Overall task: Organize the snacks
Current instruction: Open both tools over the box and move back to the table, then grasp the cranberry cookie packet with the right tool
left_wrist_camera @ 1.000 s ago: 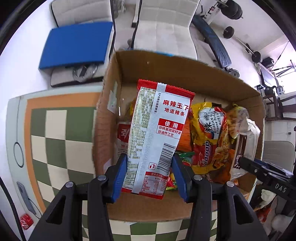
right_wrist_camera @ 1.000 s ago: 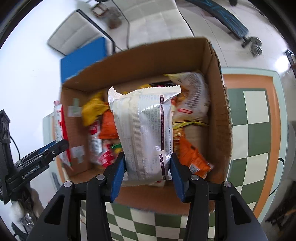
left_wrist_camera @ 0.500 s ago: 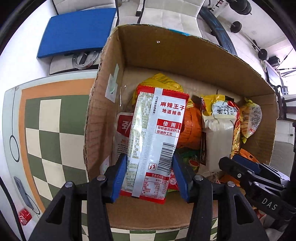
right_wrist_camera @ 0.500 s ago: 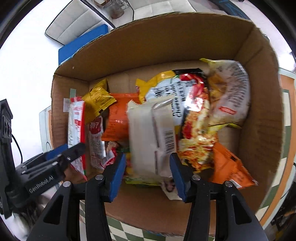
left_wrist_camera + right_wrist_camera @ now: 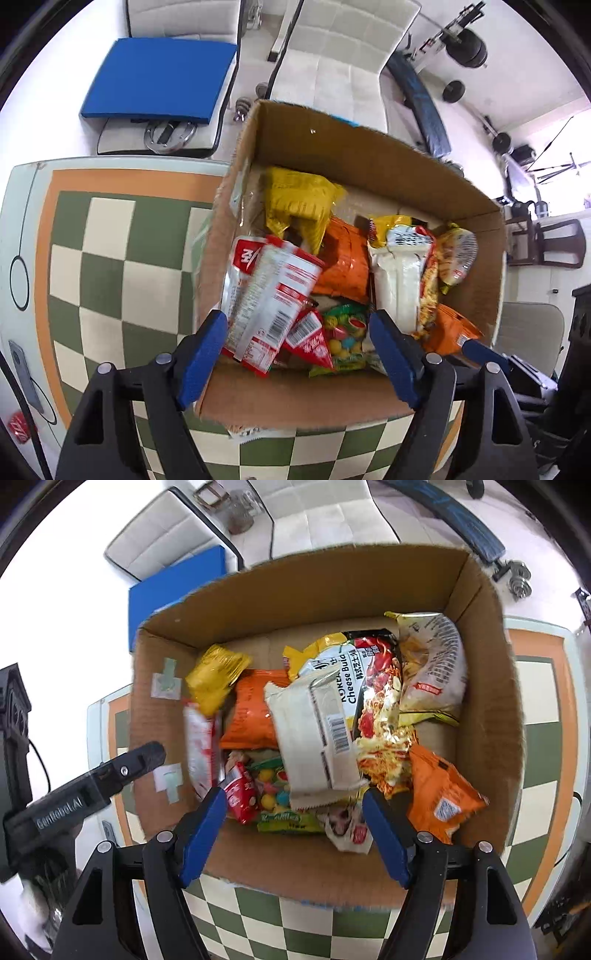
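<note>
An open cardboard box (image 5: 369,155) (image 5: 332,587) on the checkered table holds several snack packets. A red-and-white spicy strip packet (image 5: 266,299) lies tilted at the box's left side, blurred; it also shows in the right wrist view (image 5: 197,749). A white wrapped packet (image 5: 314,734) (image 5: 399,280) lies on a Korean cheese noodle pack (image 5: 369,686). My left gripper (image 5: 299,354) is open and empty over the box's near wall. My right gripper (image 5: 295,830) is open and empty over the near wall too. The left gripper's body (image 5: 92,790) shows at the box's left.
Yellow (image 5: 299,206), orange (image 5: 343,266) (image 5: 439,794) and candy (image 5: 347,336) packets fill the box. The checkered table (image 5: 103,258) stretches left. White chairs (image 5: 332,62), a blue pad (image 5: 159,77) and gym weights (image 5: 465,44) stand beyond the table. A small red item (image 5: 18,432) lies at the table's left edge.
Both grippers opened. The red-and-white packet dropped from the left gripper into the box's left side; the white packet dropped from the right gripper onto the noodle pack. Both grippers pulled back a little.
</note>
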Tool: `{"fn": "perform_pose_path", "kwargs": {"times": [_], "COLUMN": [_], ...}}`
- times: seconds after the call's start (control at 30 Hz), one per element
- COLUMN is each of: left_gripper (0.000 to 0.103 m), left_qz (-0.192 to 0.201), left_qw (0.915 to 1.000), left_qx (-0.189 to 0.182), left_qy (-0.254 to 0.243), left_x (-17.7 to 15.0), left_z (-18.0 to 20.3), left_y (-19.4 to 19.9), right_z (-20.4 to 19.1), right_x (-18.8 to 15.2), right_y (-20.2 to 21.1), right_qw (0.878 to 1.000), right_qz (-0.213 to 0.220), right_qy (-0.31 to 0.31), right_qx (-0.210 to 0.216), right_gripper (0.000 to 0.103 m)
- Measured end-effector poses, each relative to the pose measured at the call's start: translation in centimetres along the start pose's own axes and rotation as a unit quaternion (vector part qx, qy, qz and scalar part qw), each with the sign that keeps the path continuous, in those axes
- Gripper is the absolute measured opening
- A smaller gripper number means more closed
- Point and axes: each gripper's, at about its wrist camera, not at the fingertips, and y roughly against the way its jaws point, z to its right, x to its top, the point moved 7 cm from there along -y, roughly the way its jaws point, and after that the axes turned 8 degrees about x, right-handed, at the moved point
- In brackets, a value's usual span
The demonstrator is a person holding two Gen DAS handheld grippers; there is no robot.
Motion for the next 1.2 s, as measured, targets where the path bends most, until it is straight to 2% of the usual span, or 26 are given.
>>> {"fn": "perform_pose_path", "kwargs": {"times": [0.1, 0.17, 0.2, 0.27, 0.33, 0.4, 0.53, 0.57, 0.7, 0.77, 0.9, 1.07, 1.2], "left_gripper": [0.079, 0.085, 0.091, 0.095, 0.095, 0.095, 0.095, 0.095, 0.095, 0.095, 0.095, 0.095, 0.095], "left_qz": [0.035, 0.053, 0.059, 0.070, 0.076, 0.074, 0.035, 0.016, -0.028, -0.040, -0.060, -0.067, -0.068], "left_qw": [0.9992, 0.9983, 0.9978, 0.9966, 0.9954, 0.9957, 0.9976, 0.9968, 0.9847, 0.9801, 0.9753, 0.9762, 0.9782], "left_qx": [0.018, 0.025, 0.031, 0.044, 0.058, 0.052, 0.013, -0.015, -0.082, -0.089, -0.102, -0.102, -0.097], "left_qy": [0.000, 0.001, 0.003, 0.006, 0.010, 0.018, 0.059, 0.077, 0.151, 0.173, 0.187, 0.179, 0.170], "left_x": [-1.8, -3.8, -4.7, -6.8, -9.3, -11.2, -14.6, -15.4, -16.8, -17.3, -17.9, -18.0, -17.8], "left_z": [-1.4, -2.5, -3.1, -4.3, -6.0, -7.3, -10.2, -11.1, -13.7, -14.7, -15.1, -14.3, -13.8], "left_y": [2.3, 3.5, 3.9, 4.6, 4.7, 4.2, 1.0, -0.4, -4.6, -6.4, -8.5, -9.6, -9.8], "right_z": [-1.5, -2.8, -3.4, -4.9, -6.0, -7.0, -8.3, -8.5, -8.6, -8.5, -8.3, -8.3, -9.6], "right_x": [-2.3, -4.3, -5.4, -7.6, -9.6, -11.8, -15.1, -15.4, -16.2, -16.4, -16.3, -15.9, -16.1], "right_y": [1.0, 1.3, 1.3, 1.0, 0.1, -1.3, -6.1, -6.9, -11.6, -13.7, -16.7, -19.2, -20.1], "right_qw": [1.000, 0.999, 0.999, 0.998, 0.997, 0.996, 0.993, 0.993, 0.991, 0.991, 0.990, 0.987, 0.978], "right_qz": [0.013, 0.018, 0.018, 0.017, 0.013, 0.006, -0.030, -0.034, -0.043, -0.045, -0.039, -0.031, -0.025], "right_qy": [0.017, 0.029, 0.036, 0.051, 0.066, 0.082, 0.103, 0.104, 0.115, 0.124, 0.137, 0.159, 0.202], "right_qx": [0.017, 0.028, 0.033, 0.040, 0.042, 0.041, 0.048, 0.050, 0.049, 0.037, 0.012, -0.015, -0.048], "right_gripper": [0.078, 0.078, 0.078, 0.078, 0.078, 0.078, 0.078, 0.078, 0.078, 0.078, 0.078, 0.087, 0.088]}}
